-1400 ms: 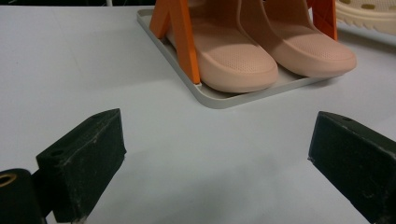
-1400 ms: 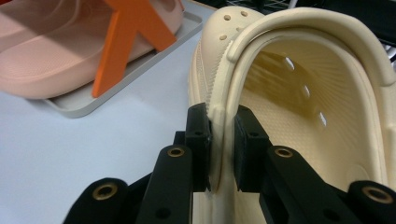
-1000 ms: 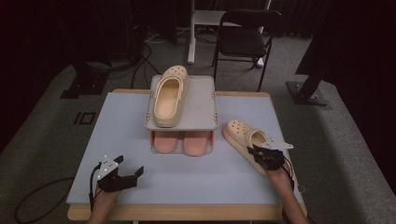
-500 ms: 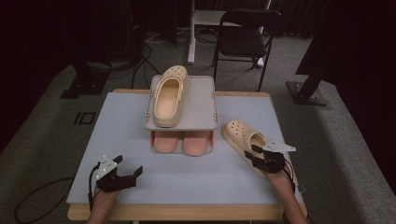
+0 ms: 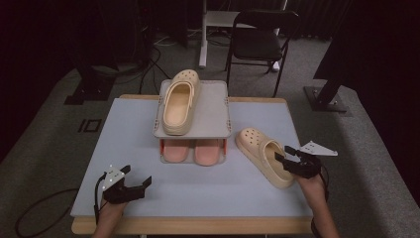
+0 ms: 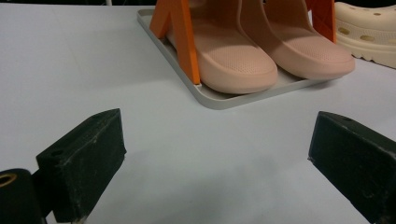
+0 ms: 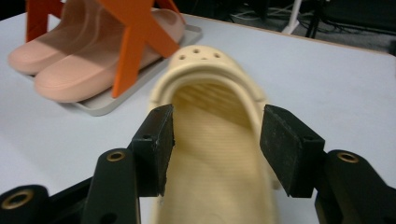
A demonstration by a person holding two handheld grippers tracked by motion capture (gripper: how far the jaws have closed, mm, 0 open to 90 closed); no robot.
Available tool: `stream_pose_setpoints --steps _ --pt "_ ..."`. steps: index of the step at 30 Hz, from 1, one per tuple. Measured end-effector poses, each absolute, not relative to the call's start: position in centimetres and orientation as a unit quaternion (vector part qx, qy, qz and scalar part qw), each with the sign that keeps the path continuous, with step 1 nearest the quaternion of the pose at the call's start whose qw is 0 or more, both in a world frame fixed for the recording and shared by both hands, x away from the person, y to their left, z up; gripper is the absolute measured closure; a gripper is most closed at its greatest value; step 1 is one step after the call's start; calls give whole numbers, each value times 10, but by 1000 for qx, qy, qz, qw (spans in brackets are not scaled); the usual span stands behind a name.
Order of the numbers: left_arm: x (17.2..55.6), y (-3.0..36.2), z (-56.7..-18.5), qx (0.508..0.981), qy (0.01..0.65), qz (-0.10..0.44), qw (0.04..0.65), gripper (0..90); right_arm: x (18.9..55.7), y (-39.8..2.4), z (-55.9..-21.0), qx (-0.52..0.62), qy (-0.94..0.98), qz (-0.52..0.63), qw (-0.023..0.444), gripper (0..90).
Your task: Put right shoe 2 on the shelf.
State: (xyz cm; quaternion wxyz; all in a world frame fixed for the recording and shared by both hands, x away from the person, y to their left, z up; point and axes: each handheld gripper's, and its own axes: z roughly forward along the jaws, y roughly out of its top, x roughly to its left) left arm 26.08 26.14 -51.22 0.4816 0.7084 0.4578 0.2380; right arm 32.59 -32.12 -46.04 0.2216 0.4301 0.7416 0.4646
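Observation:
A cream clog [image 5: 261,152] lies on the table right of the rack, toe pointing to the far left; its open heel end [image 7: 210,140] faces my right gripper. My right gripper [image 5: 285,154] hovers at that heel, and its jaws have just been opening. In the right gripper view the right gripper [image 7: 217,149] stands open, its pads clear of the clog beneath them. A second cream clog [image 5: 179,100] rests on the rack's grey top shelf [image 5: 213,106]. My left gripper [image 5: 136,174] waits open and empty at the front left, also in the left gripper view [image 6: 215,158].
Two pink slippers [image 5: 194,150] sit on the rack's lower tray [image 6: 224,100] between orange struts [image 6: 184,42]. The pale blue tabletop [image 5: 124,134] has free room left and front. A black chair [image 5: 260,42] stands beyond the table's far edge.
The right gripper's jaws have come apart and let go of the clog's heel, and the hand has drawn back to the right. The clog stays where it lay. The left gripper has not moved.

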Motion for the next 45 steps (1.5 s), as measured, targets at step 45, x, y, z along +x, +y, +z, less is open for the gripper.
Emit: stream_pose_setpoints --steps 45 --pt "262 263 -514 708 460 235 481 35 377 -322 -479 466 764 406 187 760"
